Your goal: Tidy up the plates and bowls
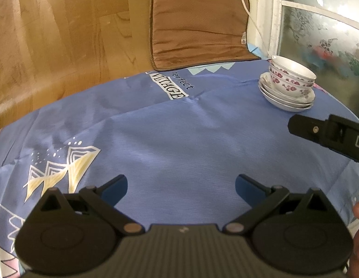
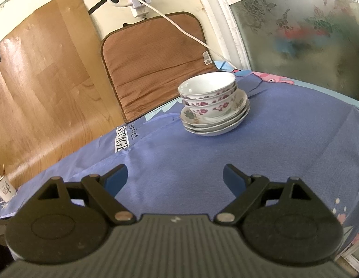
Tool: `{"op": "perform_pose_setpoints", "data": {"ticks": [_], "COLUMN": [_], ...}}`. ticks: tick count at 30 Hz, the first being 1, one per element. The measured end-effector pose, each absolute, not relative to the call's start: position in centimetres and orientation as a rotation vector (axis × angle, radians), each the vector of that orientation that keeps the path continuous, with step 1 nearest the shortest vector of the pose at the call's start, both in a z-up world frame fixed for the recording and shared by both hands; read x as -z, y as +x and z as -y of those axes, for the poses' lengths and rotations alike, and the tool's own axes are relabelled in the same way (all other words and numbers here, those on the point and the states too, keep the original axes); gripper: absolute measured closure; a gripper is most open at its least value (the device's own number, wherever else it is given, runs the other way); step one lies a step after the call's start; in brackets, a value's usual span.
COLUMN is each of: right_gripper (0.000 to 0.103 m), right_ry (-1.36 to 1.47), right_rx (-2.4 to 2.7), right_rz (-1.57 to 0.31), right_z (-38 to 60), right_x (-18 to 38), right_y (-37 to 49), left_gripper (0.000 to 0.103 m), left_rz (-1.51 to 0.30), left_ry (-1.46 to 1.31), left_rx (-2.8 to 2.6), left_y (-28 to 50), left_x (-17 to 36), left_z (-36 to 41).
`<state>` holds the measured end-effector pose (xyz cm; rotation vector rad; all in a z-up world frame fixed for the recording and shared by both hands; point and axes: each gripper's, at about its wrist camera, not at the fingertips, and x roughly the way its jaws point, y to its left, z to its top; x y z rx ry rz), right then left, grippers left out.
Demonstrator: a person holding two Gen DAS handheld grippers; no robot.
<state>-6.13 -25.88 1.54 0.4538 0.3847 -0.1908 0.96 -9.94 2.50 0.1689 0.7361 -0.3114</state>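
Both grippers hover low over the blue cloth (image 2: 202, 153) on the desk, holding nothing. The left gripper (image 1: 181, 188) points across bare cloth, its blue-padded fingers (image 1: 115, 188) spread wide. The right gripper (image 2: 175, 180) faces the crockery, its fingers (image 2: 235, 180) also spread wide and well short of the stack. In the left view part of the right gripper's black body juts in at the right edge, near the stack.

The stack stands near the desk's far edge: at least three white plates (image 2: 214, 125) piled together, with bowls (image 2: 208, 92) nested on top. Three bowl rims show. The top bowl looks empty. A mug (image 2: 3, 188) stands at the left edge, well apart.
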Motion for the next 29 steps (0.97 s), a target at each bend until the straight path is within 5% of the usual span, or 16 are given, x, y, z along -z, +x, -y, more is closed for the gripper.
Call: {"op": "perform_pose_setpoints", "data": {"ticks": [29], "right_gripper": [0.011], "right_ry": [0.427], "right_rx": [0.183], "right_rz": [-0.392], "right_z": [25.0], "right_x": [-1.6], "right_y": [-6.0], "left_gripper": [0.000], "left_rz": [-0.694], "left_ry": [0.101], "left_rx": [0.331], "left_y": [0.9], "left_x": [-3.0], "left_z": [8.7]}}
